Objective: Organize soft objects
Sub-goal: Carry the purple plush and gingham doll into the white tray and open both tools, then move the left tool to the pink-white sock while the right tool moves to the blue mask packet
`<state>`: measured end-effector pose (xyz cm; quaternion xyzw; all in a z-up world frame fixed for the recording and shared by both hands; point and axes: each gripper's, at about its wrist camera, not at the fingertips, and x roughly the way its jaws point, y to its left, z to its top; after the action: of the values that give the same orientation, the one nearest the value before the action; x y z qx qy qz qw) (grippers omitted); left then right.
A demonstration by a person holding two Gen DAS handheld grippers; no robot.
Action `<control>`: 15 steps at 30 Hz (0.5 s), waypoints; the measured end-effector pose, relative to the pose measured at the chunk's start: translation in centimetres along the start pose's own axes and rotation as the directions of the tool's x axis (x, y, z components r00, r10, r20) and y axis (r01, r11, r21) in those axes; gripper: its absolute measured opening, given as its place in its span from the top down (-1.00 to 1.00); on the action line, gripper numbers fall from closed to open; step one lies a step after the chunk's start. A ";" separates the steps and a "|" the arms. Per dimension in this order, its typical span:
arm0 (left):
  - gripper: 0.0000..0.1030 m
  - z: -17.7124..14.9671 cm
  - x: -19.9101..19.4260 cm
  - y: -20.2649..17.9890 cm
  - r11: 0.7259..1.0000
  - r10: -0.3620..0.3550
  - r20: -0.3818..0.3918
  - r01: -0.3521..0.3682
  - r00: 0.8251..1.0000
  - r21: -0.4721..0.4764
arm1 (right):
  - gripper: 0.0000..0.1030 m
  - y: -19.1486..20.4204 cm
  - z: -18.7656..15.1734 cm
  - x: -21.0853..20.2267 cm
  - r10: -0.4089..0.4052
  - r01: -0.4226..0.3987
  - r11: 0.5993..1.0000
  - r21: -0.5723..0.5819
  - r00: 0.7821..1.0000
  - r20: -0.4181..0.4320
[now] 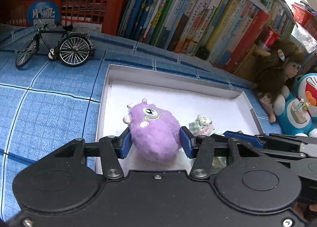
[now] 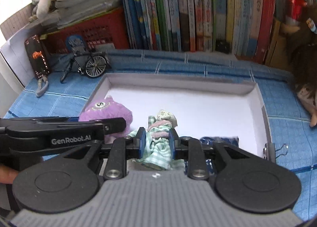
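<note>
Left: the left gripper [image 1: 155, 141] is clamped on the purple plush [image 1: 154, 129], its blue pads [image 1: 185, 141] pressed into the fur at both flanks, so the soft body is carried by its widest part. The plush sits low over the left part of the white tray [image 1: 174, 80], apparently about to be set down there. Centre: the right gripper [image 2: 156, 140] is closed tight on the small doll [image 2: 160, 135], pinching its green checked cloth; the doll hangs over the tray floor, just beside the plush. Right: a blue pouch [image 2: 220, 140] lies in the tray. Outside it, a brown-haired doll [image 1: 281, 72] and a blue cat plush [image 1: 303, 106] await sorting, judging by the task.
</note>
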<state>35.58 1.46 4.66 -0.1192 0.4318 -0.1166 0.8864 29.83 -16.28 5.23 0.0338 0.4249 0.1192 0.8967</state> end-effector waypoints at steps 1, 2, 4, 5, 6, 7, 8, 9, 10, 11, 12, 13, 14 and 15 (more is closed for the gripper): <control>0.06 0.0 0.0 0.1 1.000 -0.001 -0.001 0.001 1.000 0.000 | 0.43 -0.1 0.0 0.1 0.004 -0.004 1.000 0.005 1.000 -0.003; 0.06 0.0 0.1 0.1 1.000 -0.002 -0.002 0.002 1.000 0.001 | 0.43 -0.2 -0.1 0.1 0.007 -0.007 1.000 0.010 1.000 -0.007; 0.06 0.0 0.1 0.0 1.000 0.001 -0.002 -0.001 1.000 0.003 | 0.43 -0.4 -0.1 0.3 0.011 -0.011 1.000 0.017 1.000 -0.015; 0.06 0.0 0.1 -0.1 1.000 0.002 -0.002 -0.002 1.000 0.006 | 0.43 -0.5 -0.1 0.3 0.013 -0.012 1.000 0.022 1.000 -0.018; 0.06 -0.1 0.1 -0.2 1.000 0.004 -0.001 -0.004 1.000 0.009 | 0.42 -0.6 -0.1 0.4 0.014 -0.014 1.000 0.027 1.000 -0.020; 0.06 -0.1 0.1 -0.3 1.000 0.004 0.000 -0.004 1.000 0.011 | 0.42 -0.7 -0.1 0.3 0.015 -0.015 0.999 0.032 1.000 -0.021; 0.06 -0.1 0.1 -0.4 1.000 0.006 0.002 -0.006 1.000 0.014 | 0.41 -0.8 -0.2 0.3 0.017 -0.016 0.999 0.037 1.000 -0.021; 0.03 -0.1 -0.1 -0.5 1.000 0.009 0.009 -0.010 1.000 0.023 | 0.36 -0.8 -0.1 0.3 0.019 -0.018 0.999 0.038 1.000 -0.020; -0.07 -0.1 -0.3 -0.6 0.999 0.021 0.016 -0.021 1.000 0.034 | 0.35 -0.8 -0.1 0.2 0.021 -0.020 0.999 0.039 1.000 -0.017; -0.14 -0.1 -0.6 -0.8 0.998 0.041 0.022 -0.042 0.999 0.046 | 0.34 -0.9 0.0 0.0 0.021 -0.020 0.999 0.042 1.000 -0.014; -0.28 -0.1 -0.9 -0.9 0.997 0.055 0.028 -0.056 0.998 0.053 | 0.32 -0.9 0.0 -0.4 0.024 -0.024 0.999 0.045 1.000 -0.007; -0.38 -0.1 -1.3 -1.0 0.996 0.065 0.039 -0.067 0.997 0.059 | 0.31 -1.0 0.0 -0.7 0.028 -0.028 0.999 0.044 1.000 0.001; -0.42 -0.1 -1.8 -1.0 0.996 0.068 0.050 -0.071 0.996 0.062 | 0.17 -1.0 0.0 -1.2 0.030 -0.030 0.999 0.044 1.000 0.010; -0.49 -0.1 -2.4 -1.0 0.996 0.067 0.062 -0.071 0.996 0.062 | 0.02 -1.0 0.0 -1.8 0.033 -0.034 0.999 0.042 0.999 0.022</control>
<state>33.96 1.27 6.63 -0.0789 0.4048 -0.0961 0.9059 28.96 -17.70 6.41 0.0611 0.4171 0.1247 0.8982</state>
